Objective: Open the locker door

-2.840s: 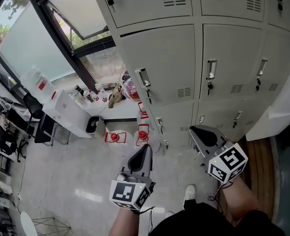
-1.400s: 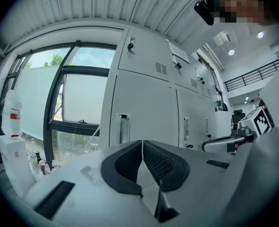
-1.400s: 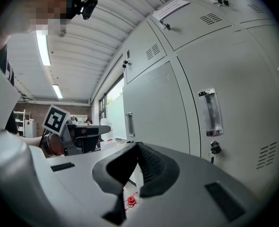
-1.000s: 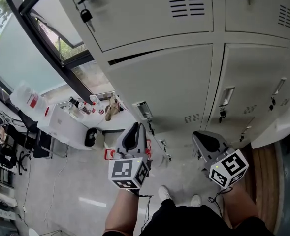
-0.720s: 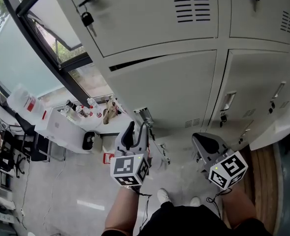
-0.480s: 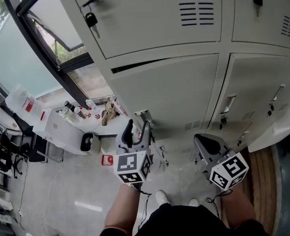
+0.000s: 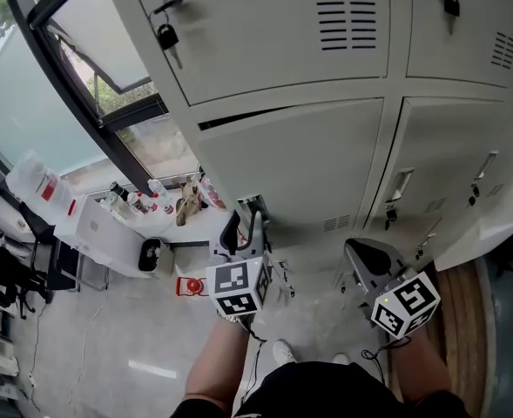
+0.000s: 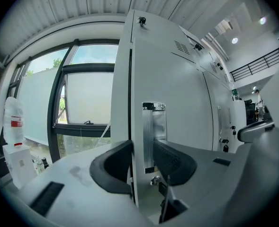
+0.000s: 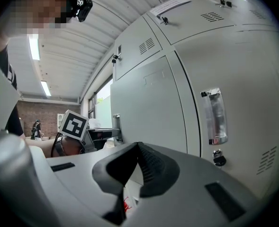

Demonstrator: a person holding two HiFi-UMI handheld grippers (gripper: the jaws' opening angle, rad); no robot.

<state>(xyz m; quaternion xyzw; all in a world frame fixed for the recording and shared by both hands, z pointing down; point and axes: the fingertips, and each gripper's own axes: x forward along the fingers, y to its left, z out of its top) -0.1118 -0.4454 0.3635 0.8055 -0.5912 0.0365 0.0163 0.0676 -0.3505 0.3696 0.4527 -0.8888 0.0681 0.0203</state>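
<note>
Left gripper (image 7: 244,223) has just been closing its jaws, which clamp the free edge of the locker door (image 7: 300,159). One pad sits behind the edge and the other on the metal handle (image 8: 153,126). Right gripper (image 7: 363,252) hangs lower right, jaws pressed together and empty, apart from the lockers (image 7: 448,172). These grey lockers fill the wall beside a window (image 7: 56,85). The gripped door is in the leftmost column, its top edge slightly ajar.
</note>
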